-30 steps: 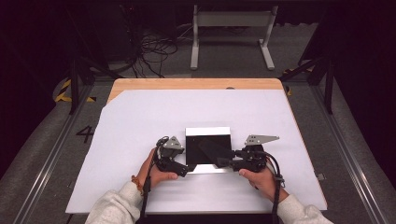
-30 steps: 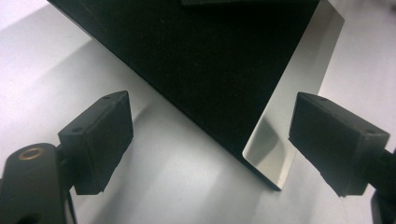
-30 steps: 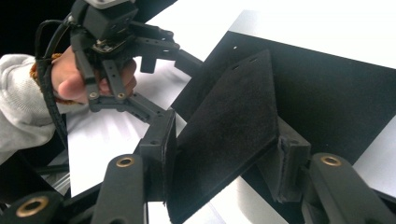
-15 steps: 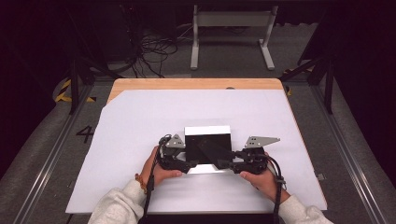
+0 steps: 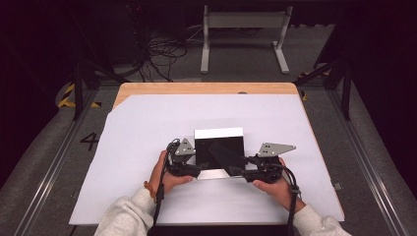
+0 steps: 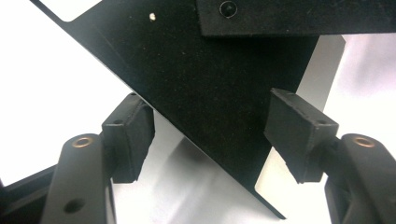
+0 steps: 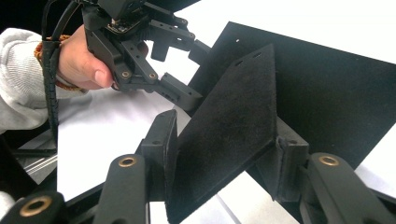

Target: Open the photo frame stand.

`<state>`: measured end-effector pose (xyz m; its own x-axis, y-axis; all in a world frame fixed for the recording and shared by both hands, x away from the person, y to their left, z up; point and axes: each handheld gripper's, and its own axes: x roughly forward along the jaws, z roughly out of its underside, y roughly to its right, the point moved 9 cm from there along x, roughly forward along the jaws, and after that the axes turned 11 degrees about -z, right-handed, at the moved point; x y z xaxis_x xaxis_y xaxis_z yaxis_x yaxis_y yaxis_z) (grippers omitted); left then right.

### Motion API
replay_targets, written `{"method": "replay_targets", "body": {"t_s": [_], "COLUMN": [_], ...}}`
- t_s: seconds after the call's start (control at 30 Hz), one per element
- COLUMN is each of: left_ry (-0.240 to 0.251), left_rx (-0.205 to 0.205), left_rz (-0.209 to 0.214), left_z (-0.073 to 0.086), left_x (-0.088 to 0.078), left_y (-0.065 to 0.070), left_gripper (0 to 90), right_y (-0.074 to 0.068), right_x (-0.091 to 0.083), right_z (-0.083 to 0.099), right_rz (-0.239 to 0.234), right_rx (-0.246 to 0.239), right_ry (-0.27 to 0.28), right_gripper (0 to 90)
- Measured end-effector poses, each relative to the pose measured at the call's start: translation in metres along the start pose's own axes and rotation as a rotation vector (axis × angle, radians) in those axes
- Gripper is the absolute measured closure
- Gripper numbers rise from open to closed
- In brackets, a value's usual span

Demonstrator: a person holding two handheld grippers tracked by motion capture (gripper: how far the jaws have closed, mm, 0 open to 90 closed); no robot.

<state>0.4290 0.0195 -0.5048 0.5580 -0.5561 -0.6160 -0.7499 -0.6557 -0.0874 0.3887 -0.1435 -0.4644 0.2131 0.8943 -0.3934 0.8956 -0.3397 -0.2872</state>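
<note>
One marking can be read: a dark figure "4" painted on the grey floor, seen from the high view. It stands to the left of the left tongs, beyond the left edge of the desk, close to the metal rail. Nothing held between the tongs carries any legible label, brand or number.
</note>
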Motion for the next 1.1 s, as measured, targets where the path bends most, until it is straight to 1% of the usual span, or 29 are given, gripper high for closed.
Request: {"method": "replay_targets", "body": {"t_s": [0.07, 0.17, 0.23, 0.27, 0.33, 0.37, 0.53, 0.63, 0.73, 0.77, 0.97, 1.1], "left_ry": [0.004, 0.009, 0.019, 0.024, 0.033, 0.037, 0.050, 0.057, 0.070, 0.075, 0.088, 0.095], "left_rx": [-0.005, 0.005, 0.005, 0.011, 0.003, 0.011, 0.021, 0.036, 0.035, 0.040, 0.042, 0.037], "left_rz": [0.004, 0.003, -0.002, -0.009, -0.011, -0.015, -0.035, -0.052, -0.061, -0.066, -0.075, -0.072], "left_z": [-0.001, -0.001, -0.002, -0.003, -0.004, -0.005, -0.007, -0.009, -0.012, -0.013, -0.014, -0.015], "left_x": [0.000, 0.000, -0.002, -0.003, -0.005, -0.005, -0.007, -0.009, -0.010, -0.010, -0.012, -0.014], "left_y": [-0.001, -0.003, -0.004, -0.005, -0.006, -0.007, -0.009, -0.010, -0.013, -0.013, -0.014, -0.015], "left_gripper": [38.3, 38.8, 40.2, 41.5, 44.4, 45.4, 48.2, 50.3, 52.5, 53.3, 55.8, 57.9], "right_y": [0.002, 0.004, 0.005, 0.005, 0.006, 0.006, 0.006, 0.006, 0.006, 0.006, 0.006, 0.006], "right_x": [-0.001, -0.001, -0.001, -0.001, -0.002, -0.002, -0.002, -0.002, -0.002, -0.002, -0.001, -0.001], "right_z": [0.000, -0.001, -0.001, -0.001, -0.001, -0.001, -0.001, -0.001, 0.000, 0.000, 0.001, 0.002], "right_rz": [0.009, 0.011, 0.014, 0.017, 0.020, 0.020, 0.026, 0.027, 0.029, 0.029, 0.033, 0.037], "right_rx": [-0.001, -0.001, 0.000, 0.000, 0.000, -0.001, -0.002, -0.004, -0.011, -0.011, -0.016, -0.021], "right_ry": [0.001, 0.000, 0.002, 0.004, 0.005, 0.006, 0.007, 0.007, 0.004, 0.004, -0.005, -0.013], "right_gripper": [53.6, 54.2, 55.5, 56.2, 57.6, 57.9, 60.0, 61.3, 63.0, 63.7, 65.1, 65.8]}}
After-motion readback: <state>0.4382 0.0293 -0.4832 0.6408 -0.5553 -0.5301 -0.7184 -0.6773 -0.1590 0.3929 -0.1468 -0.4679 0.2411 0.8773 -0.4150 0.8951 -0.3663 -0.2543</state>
